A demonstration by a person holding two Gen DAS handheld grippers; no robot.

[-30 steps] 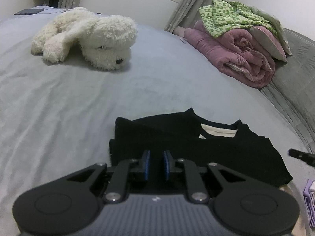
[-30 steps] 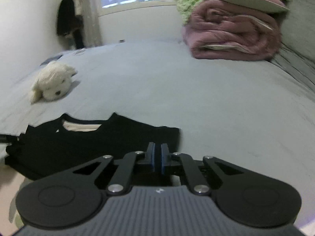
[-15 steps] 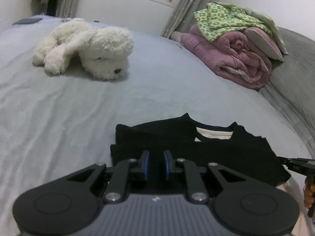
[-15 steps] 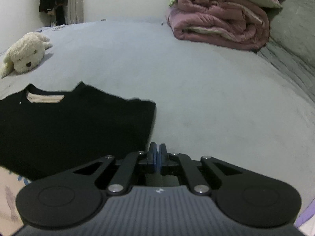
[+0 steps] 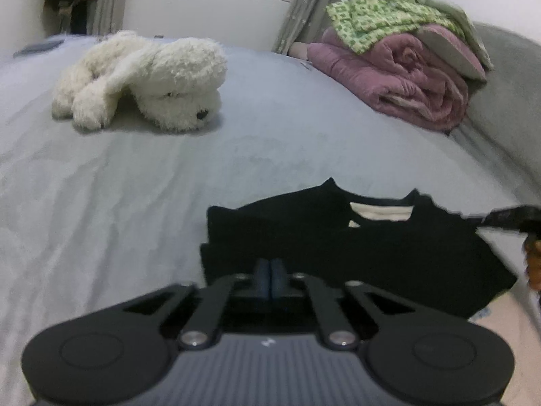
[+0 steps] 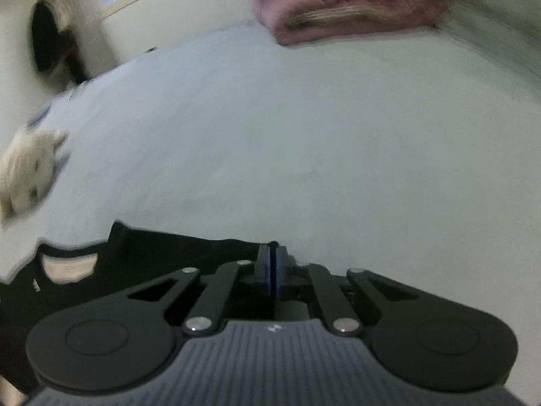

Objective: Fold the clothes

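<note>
A black shirt (image 5: 372, 253) lies flat on the grey bed (image 5: 101, 186), its collar with a cream lining (image 5: 382, 211) at the far side. My left gripper (image 5: 269, 275) is at the shirt's near left edge with its blue pads pressed together on the fabric. My right gripper (image 6: 273, 264) is shut, and its tips sit at the right edge of the shirt (image 6: 152, 257). I cannot tell whether any cloth is between them. In the left wrist view the right gripper (image 5: 490, 218) pokes in from the right over the shirt's shoulder, with a hand (image 5: 532, 264) behind it.
A white plush dog (image 5: 145, 77) lies at the far left of the bed. A rolled pink quilt (image 5: 399, 77) with a green checked garment (image 5: 378, 13) on top sits at the far right by the headboard. Pale fabric (image 5: 500, 318) shows near the shirt's front right corner.
My left gripper's pads, apart before, have come together at the shirt's near edge. The right gripper has swung left from the bare bed to the shirt's right edge, blurring its view.
</note>
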